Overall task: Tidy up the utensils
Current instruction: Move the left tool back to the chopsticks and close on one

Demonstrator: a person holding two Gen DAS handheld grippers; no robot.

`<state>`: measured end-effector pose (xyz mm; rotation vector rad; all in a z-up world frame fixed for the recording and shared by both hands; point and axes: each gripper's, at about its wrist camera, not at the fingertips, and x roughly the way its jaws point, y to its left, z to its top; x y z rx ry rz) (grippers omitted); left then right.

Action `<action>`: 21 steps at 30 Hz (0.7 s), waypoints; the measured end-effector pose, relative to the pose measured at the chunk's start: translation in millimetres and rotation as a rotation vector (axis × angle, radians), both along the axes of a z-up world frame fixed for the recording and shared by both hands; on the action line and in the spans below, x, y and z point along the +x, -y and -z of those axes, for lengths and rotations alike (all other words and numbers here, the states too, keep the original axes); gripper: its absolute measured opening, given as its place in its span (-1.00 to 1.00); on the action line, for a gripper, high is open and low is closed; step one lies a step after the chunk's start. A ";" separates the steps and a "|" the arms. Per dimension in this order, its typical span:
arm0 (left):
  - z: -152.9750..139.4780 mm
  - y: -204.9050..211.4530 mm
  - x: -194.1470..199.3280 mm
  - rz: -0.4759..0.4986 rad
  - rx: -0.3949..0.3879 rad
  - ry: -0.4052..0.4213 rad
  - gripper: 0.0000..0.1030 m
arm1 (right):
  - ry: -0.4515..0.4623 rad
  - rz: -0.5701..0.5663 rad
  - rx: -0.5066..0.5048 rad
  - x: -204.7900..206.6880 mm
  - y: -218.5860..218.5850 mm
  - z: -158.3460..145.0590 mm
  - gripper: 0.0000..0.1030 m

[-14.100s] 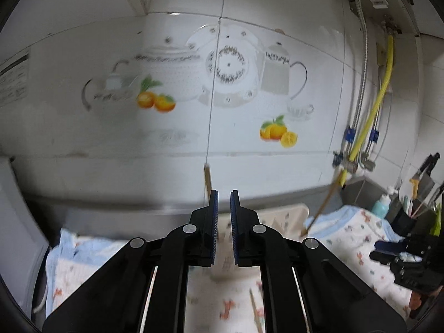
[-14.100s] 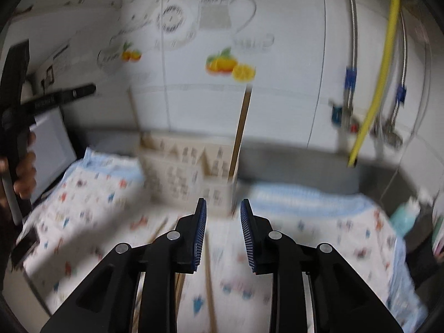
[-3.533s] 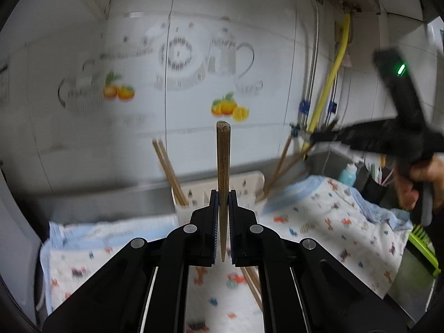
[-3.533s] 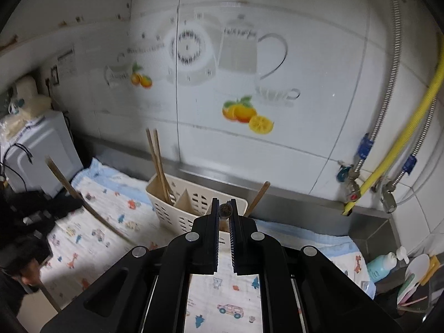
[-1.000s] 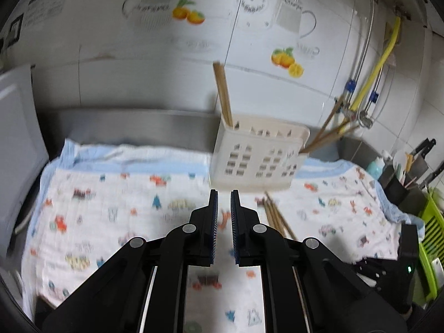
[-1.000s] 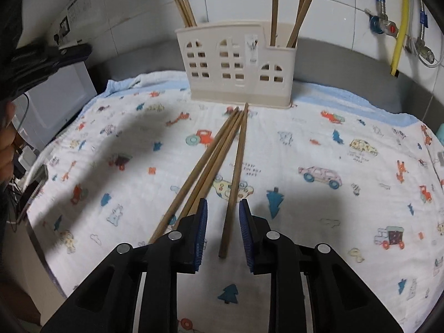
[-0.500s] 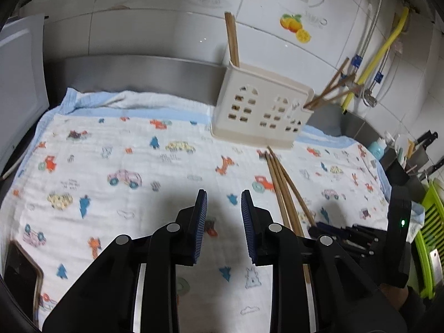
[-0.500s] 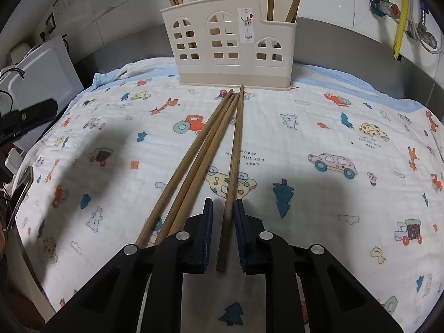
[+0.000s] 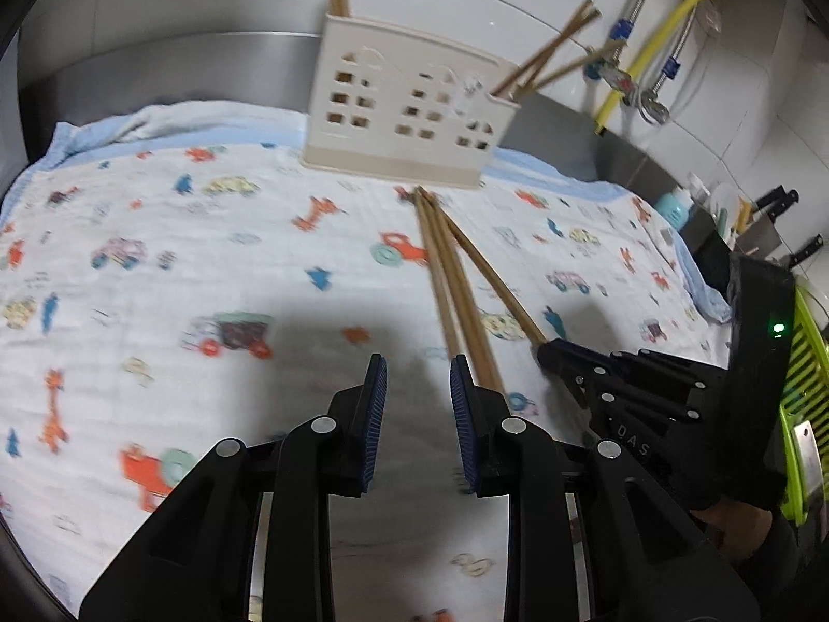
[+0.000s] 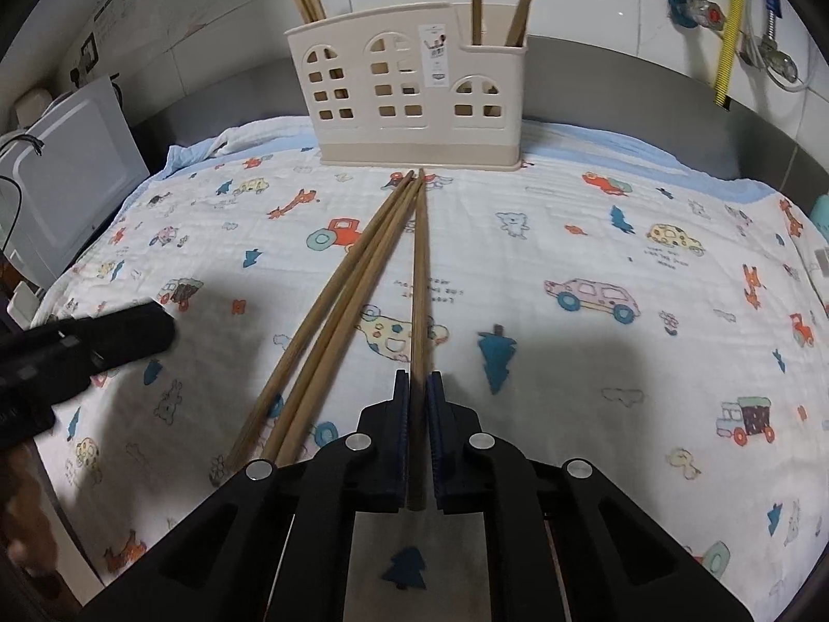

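Note:
A cream plastic utensil holder (image 10: 409, 93) with window cut-outs stands at the back of the patterned cloth (image 10: 596, 238). Wooden chopsticks stand in its left and right compartments. More chopsticks (image 10: 352, 280) lie loose on the cloth in front of it. My right gripper (image 10: 418, 389) is shut on the near end of the rightmost loose chopstick (image 10: 420, 269), which still lies flat. My left gripper (image 9: 413, 378) is open with nothing between its fingers, low over the cloth just left of the loose chopsticks (image 9: 456, 290). The right gripper (image 9: 544, 350) shows at the left wrist view's right side.
A white appliance (image 10: 67, 166) stands off the cloth's left edge. A steel ledge and tiled wall run behind the holder, with a yellow hose (image 9: 668, 20) and pipes at the right. A green rack (image 9: 808, 389), a bottle (image 9: 673, 205) and knives sit at the far right.
My right gripper's jaws closed onto the rightmost loose chopstick. My left gripper opened, sank toward the cloth and came closer to the loose chopsticks.

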<state>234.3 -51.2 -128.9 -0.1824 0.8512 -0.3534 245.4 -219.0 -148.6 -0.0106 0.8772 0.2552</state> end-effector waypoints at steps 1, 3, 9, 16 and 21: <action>2.6 5.5 0.6 0.006 -0.002 -0.008 -0.50 | 0.003 0.001 0.000 -2.2 2.3 -0.6 -0.87; 6.3 13.1 0.8 0.012 0.004 -0.014 -0.50 | 0.001 0.001 0.010 -5.0 5.2 -0.7 -0.87; 17.1 31.8 8.3 0.015 0.038 -0.037 -0.52 | 0.004 0.004 0.036 -11.8 13.8 -1.3 -0.87; 23.3 41.0 17.9 0.004 0.077 -0.052 -0.72 | -0.006 0.004 0.059 -13.6 19.8 3.8 -0.87; 27.6 44.9 22.6 -0.003 0.091 -0.062 -0.74 | -0.006 0.002 0.066 -14.5 20.9 4.3 -0.87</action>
